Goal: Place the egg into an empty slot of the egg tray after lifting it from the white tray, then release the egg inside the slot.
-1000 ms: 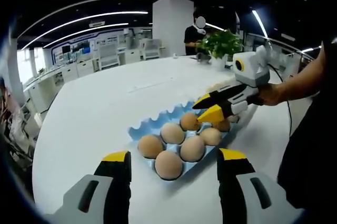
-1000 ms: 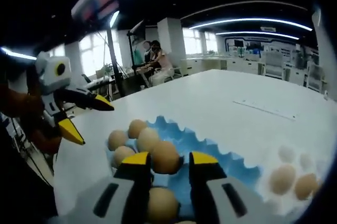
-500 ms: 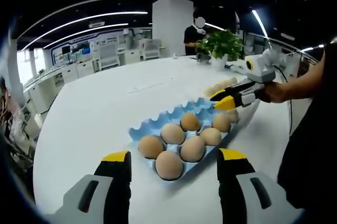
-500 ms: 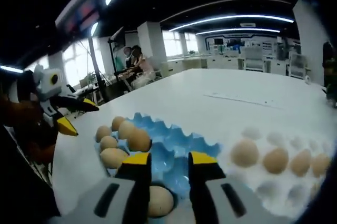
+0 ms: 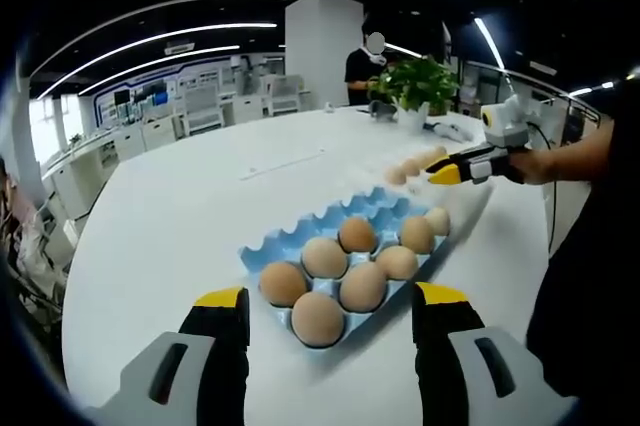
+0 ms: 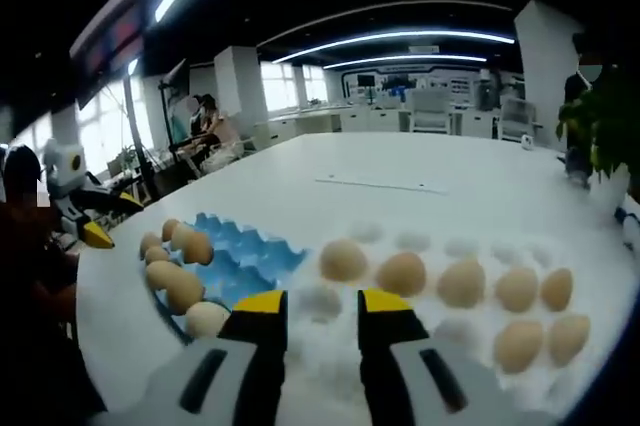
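Office lights curve over the big white table [image 5: 180, 216] where I'm working, and the blue egg tray [image 5: 345, 236] is my landmark. Just beyond it, on its far side from my left gripper [image 5: 330, 311], sits the white tray [image 6: 520, 346] with several brown eggs [image 6: 343, 260] — brittle, smooth, light, so I'd pinch one gently across its widest middle. My right gripper [image 6: 323, 308] hovers low over the white tray, jaws slightly parted and empty. My left gripper waits near the egg tray's front edge, jaws wide apart, holding nothing.
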